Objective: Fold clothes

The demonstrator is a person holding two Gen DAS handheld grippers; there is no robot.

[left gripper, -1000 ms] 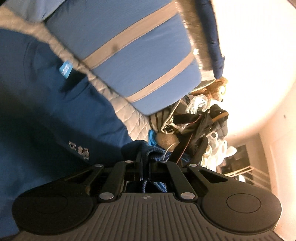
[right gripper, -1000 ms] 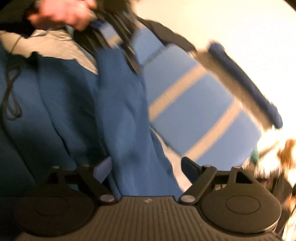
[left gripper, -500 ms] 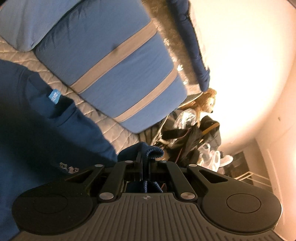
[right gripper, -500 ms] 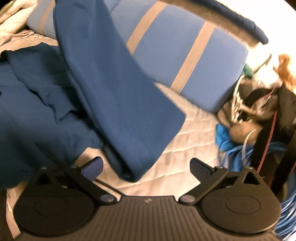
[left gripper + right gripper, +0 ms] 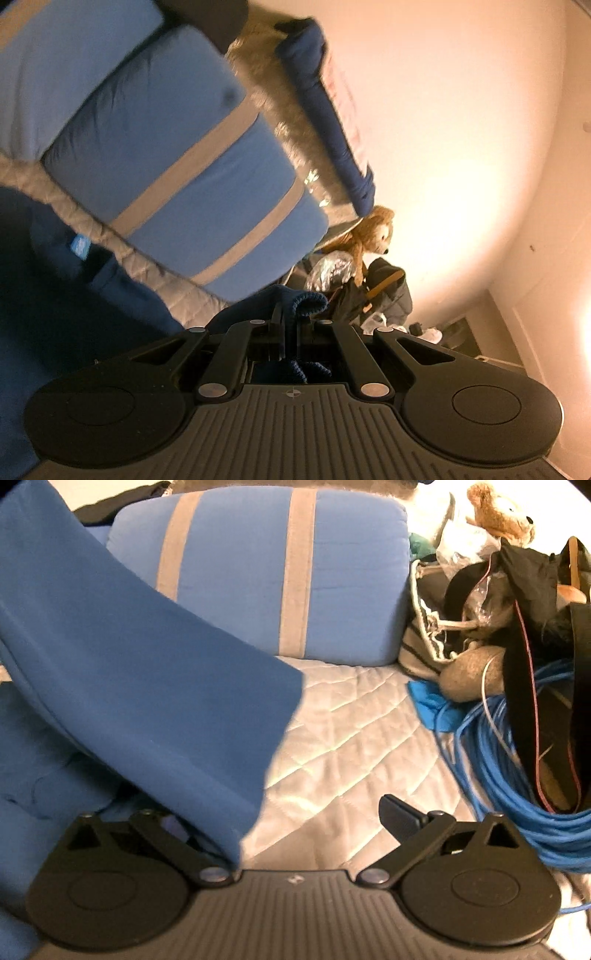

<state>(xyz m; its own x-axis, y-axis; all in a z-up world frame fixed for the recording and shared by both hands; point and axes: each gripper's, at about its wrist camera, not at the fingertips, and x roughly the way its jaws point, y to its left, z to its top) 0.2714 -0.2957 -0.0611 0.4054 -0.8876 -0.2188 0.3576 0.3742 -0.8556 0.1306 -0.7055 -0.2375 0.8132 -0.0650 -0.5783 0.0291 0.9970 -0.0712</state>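
Quilted grey bedding fills the ground ahead of both cameras, with a big blue pillow (image 5: pixel 258 576) striped in grey propped at the far side, and past it a jumble of bags, a coil of blue cable (image 5: pixel 517 760) and a plush bear (image 5: pixel 369 236) against a glowing wall. Now look at the left gripper (image 5: pixel 286 332): its jaws are pressed together on a bunched fold of the navy sweatshirt (image 5: pixel 74 325), ribbed knit edge poking out just beyond the jaw tips, and compared with a second ago the bed and pillow have dropped lower and further off in that view, so this hand has lifted its corner up and away. Over on the right gripper (image 5: pixel 280 819), the jaws stand as wide apart as they go; a second ago they were a touch narrower with the cloth hanging right between them. The hanging blue panel (image 5: pixel 147 686) of the garment now drapes down across the left-hand jaw and hides that finger, while the right-hand finger (image 5: pixel 400 818) sits bare over open quilt. Nothing is pinched there; whether cloth brushes the hidden finger I can't tell. My read: the right hand has let go and swung round to level, lining up for a fresh hold on the free edge hanging just ahead of its jaws, while the left keeps the garment taut. The fold itself is not yet made.
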